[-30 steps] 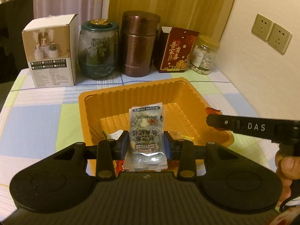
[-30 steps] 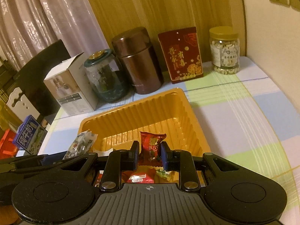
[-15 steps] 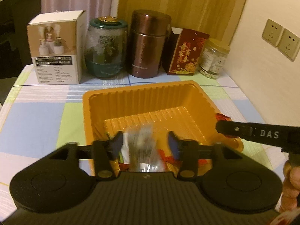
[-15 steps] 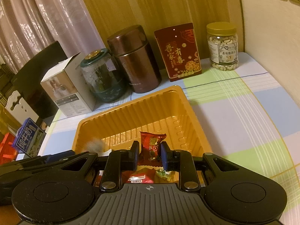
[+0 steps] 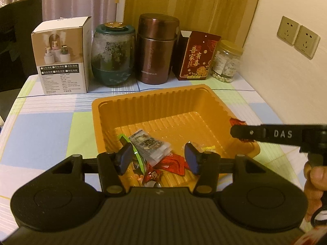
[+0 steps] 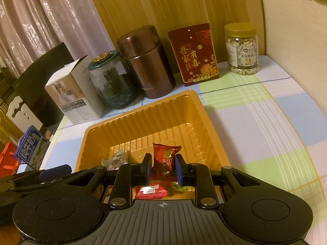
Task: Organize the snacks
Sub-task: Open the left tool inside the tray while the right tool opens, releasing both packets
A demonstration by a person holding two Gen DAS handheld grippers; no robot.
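Red candy wrapper (image 6: pixel 166 157) is light and crinkly, pinched at its middle by the right gripper (image 6: pixel 163 168). Left gripper (image 5: pixel 157 159) has just been opening and stands wide, empty, above the orange tray (image 5: pixel 151 99).

The tray (image 5: pixel 163 102) is orange plastic with ribbed walls, set on the checked cloth before me. On its floor, near the front wall, lies a clear packet (image 5: pixel 150 144) with dark print, flat and slightly skewed, resting against a green-edged wrapper (image 5: pixel 138 157). Beside them lie red wrappers (image 5: pixel 173 161) and a yellow sweet (image 5: pixel 207 148). A red candy (image 6: pixel 165 159) with gold print stands upright over the tray's front part, pinched at its sides between my right pads. Below it lies another red packet (image 6: pixel 151 192).
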